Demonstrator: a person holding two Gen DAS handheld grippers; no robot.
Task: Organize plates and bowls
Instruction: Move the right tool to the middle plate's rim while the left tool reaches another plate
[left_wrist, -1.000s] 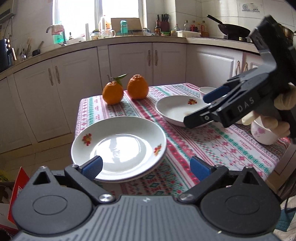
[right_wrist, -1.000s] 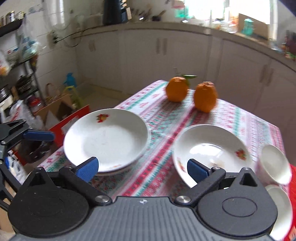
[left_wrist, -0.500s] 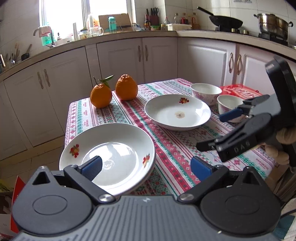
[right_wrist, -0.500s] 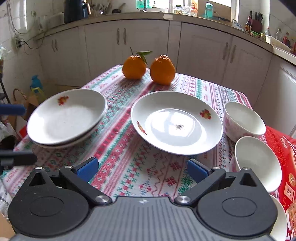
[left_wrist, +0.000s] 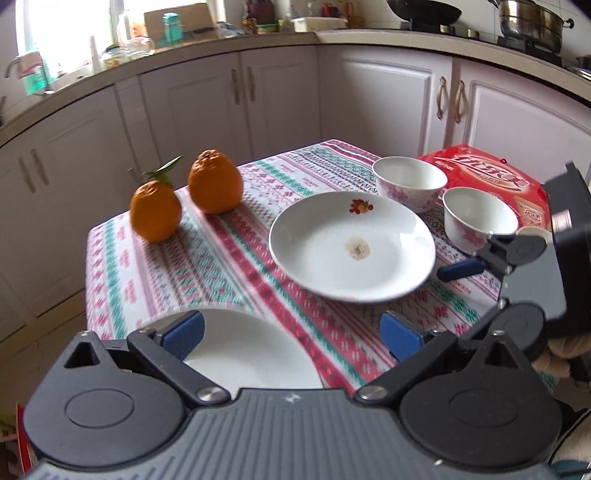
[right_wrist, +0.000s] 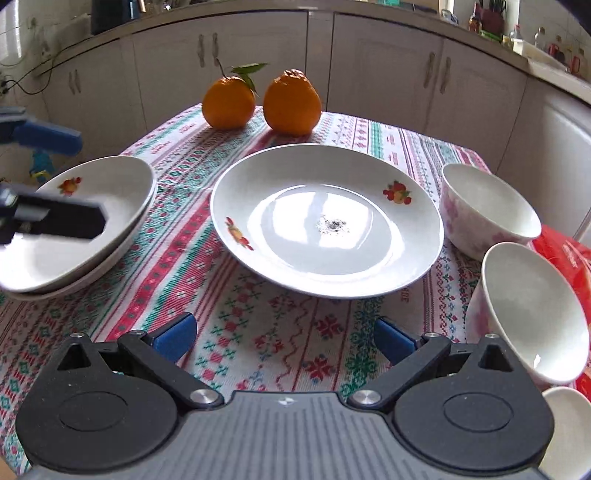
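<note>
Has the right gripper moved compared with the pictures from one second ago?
Yes. The right gripper has swung to its right: it pointed at the stacked plates before, and now points at the single plate before the oranges.

White panelled base cabinets with brass bar handles (left_wrist: 447, 98) wrap the room under a pale countertop (left_wrist: 388, 38). Bright daylit window (left_wrist: 74, 26) far left. Steel stockpot (left_wrist: 532, 22) and black wok (left_wrist: 424, 14) on the hob, far right.
</note>
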